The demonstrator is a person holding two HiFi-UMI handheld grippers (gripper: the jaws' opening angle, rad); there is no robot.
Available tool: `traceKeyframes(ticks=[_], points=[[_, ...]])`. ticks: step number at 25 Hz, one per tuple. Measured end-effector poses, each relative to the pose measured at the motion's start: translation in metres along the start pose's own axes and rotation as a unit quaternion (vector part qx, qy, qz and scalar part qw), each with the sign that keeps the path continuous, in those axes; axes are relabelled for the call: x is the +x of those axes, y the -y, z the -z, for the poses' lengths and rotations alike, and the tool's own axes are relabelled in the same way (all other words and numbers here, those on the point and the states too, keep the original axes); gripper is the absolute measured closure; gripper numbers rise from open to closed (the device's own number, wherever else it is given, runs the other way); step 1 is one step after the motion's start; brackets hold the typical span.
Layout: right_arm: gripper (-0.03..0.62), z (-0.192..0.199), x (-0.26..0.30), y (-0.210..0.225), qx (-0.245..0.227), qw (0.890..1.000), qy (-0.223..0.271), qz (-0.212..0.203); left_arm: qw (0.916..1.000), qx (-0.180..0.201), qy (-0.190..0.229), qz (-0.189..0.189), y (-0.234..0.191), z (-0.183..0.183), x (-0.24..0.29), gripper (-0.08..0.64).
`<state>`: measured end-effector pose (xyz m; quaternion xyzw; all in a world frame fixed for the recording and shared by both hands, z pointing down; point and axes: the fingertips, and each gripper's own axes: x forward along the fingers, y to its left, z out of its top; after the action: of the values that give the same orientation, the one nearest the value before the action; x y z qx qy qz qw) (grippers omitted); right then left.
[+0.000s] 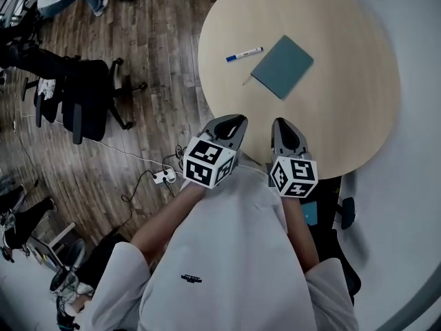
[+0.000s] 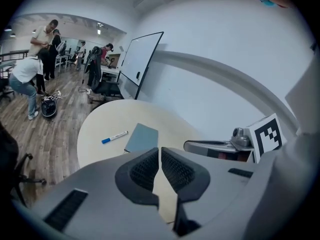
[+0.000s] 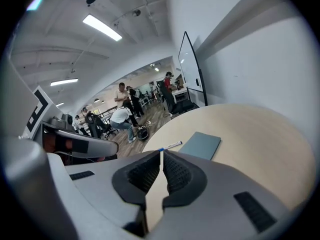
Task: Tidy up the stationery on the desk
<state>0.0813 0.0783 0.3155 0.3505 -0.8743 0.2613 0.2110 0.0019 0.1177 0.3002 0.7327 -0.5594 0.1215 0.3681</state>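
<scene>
A pale beige table [image 1: 358, 136] carries a muted teal notebook [image 1: 282, 65] and a white pen [image 1: 244, 54] with a blue cap. The left gripper [image 1: 232, 124] and right gripper [image 1: 284, 127] are grey, each topped by a cube of black-and-white square markers. Their jaws are lined with dark, finely ribbed pads [image 2: 145, 170]. The floor [image 1: 158, 61] is dark brown wood planking. The person's shirt [image 1: 234, 254] is white, and a nearby office chair [image 1: 86, 98] is black.
</scene>
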Motion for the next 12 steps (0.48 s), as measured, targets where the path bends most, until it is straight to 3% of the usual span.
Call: traceKeyframes(ticks=[6,12], points=[[0.548,-0.023,0.034,0.047,0.024,1.0,-0.008,-0.007,0.9997,-0.002,-0.014,-0.022,-0.012,-0.029,0.057,0.528],[0.548,-0.011,0.075,0.077,0.044,0.999,-0.022,0.009,0.9994,-0.001,-0.025,-0.026,-0.036,-0.031,0.1,0.528]])
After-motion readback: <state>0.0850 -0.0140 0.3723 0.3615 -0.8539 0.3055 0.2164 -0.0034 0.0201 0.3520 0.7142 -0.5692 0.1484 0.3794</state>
